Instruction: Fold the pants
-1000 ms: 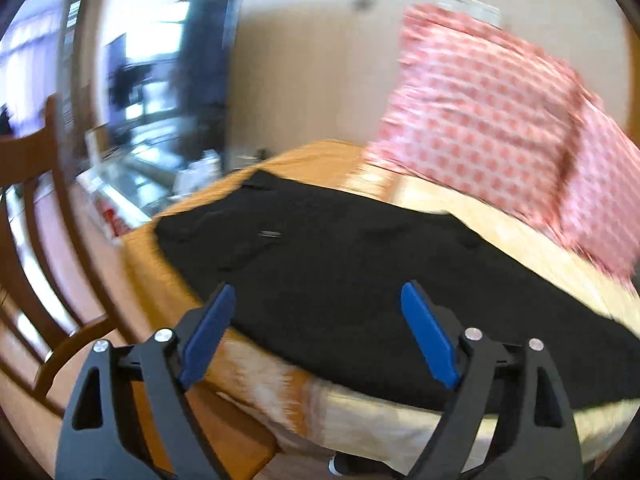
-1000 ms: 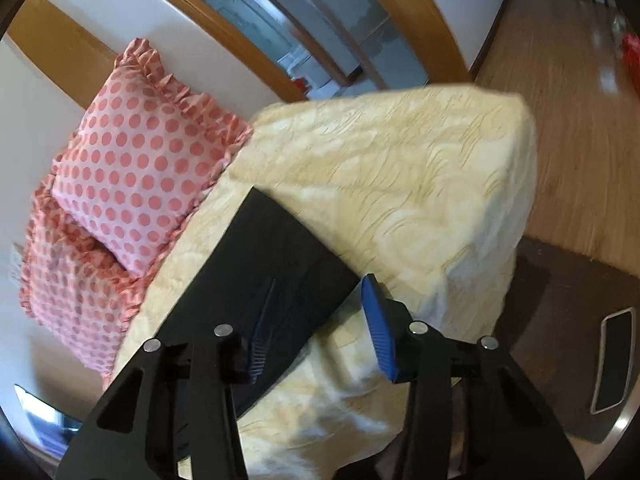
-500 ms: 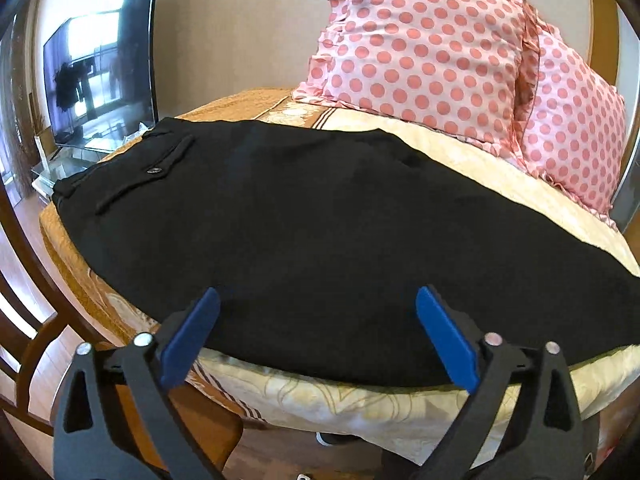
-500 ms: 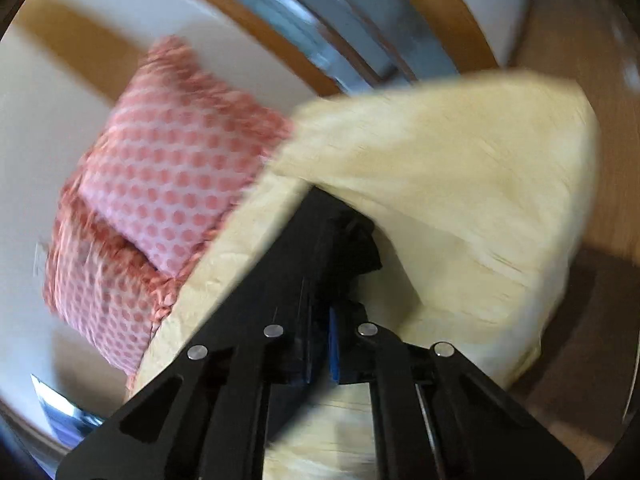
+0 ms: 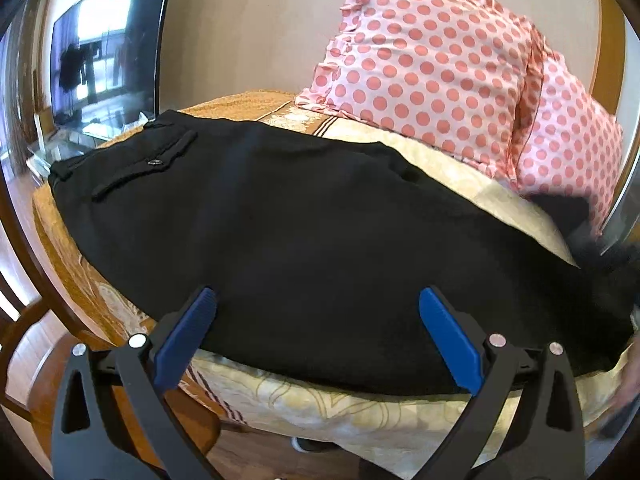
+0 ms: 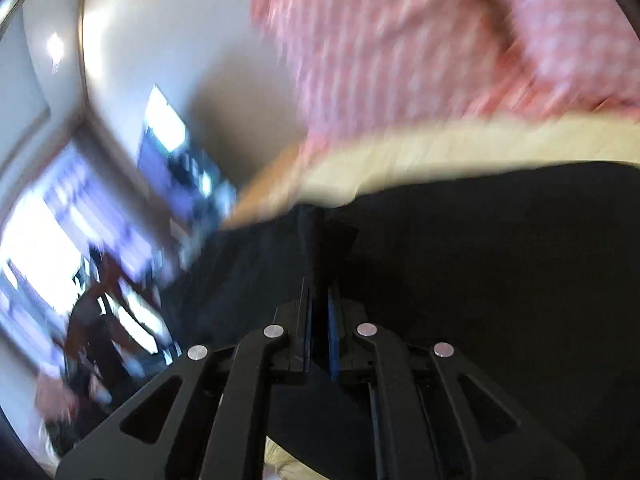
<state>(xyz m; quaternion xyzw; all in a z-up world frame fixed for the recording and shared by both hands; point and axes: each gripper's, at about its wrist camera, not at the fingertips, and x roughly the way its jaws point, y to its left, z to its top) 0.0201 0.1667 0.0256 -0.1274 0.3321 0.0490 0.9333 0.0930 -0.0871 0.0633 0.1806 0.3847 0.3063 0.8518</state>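
Note:
Black pants (image 5: 304,232) lie flat along a bed, waistband and buttoned back pocket at the far left, legs running right. My left gripper (image 5: 316,324) is open and empty, its blue pads just above the pants' near edge. In the right wrist view, which is motion-blurred, my right gripper (image 6: 318,300) is shut on a pinched fold of the pants (image 6: 480,264) at the leg end and holds it raised. That lifted end shows as a dark blur at the right edge of the left wrist view (image 5: 580,220).
The bed has a cream patterned cover (image 5: 460,168) with an orange end (image 5: 240,104). Two pink polka-dot pillows (image 5: 432,68) lean on the wall behind. A TV (image 5: 104,64) stands at the far left. A wooden chair (image 5: 24,340) is at the lower left.
My right gripper closed on the leg end of the pants and swung it up and leftward. My left gripper came closer to the pants' near edge and stayed open.

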